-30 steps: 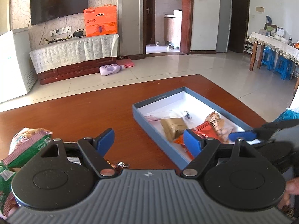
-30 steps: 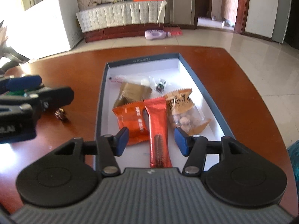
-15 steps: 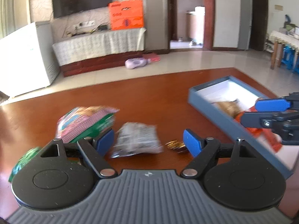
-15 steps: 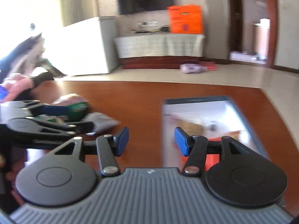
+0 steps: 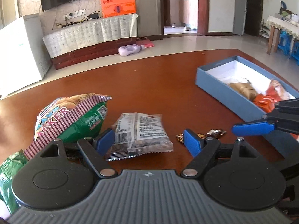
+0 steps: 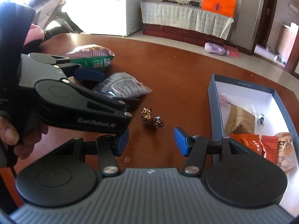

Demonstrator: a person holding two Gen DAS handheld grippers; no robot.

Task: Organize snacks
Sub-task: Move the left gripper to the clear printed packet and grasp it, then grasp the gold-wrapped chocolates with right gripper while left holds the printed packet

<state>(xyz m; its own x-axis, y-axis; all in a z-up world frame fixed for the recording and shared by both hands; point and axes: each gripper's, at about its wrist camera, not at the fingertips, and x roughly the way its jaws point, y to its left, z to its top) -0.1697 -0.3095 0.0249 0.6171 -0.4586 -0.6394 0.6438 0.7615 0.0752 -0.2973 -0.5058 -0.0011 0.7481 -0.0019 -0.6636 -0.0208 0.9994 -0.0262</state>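
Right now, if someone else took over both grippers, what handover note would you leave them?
Left gripper: open, empty, lined up on the grey printed packet lying on the table.
Right gripper: open, empty, pointing at the gold foil candies.
Done: the blue box already holds a tan pouch, orange and red packets and a nut bag.
Left: the grey packet, the foil candies and the green cracker bag are on the table outside the box.
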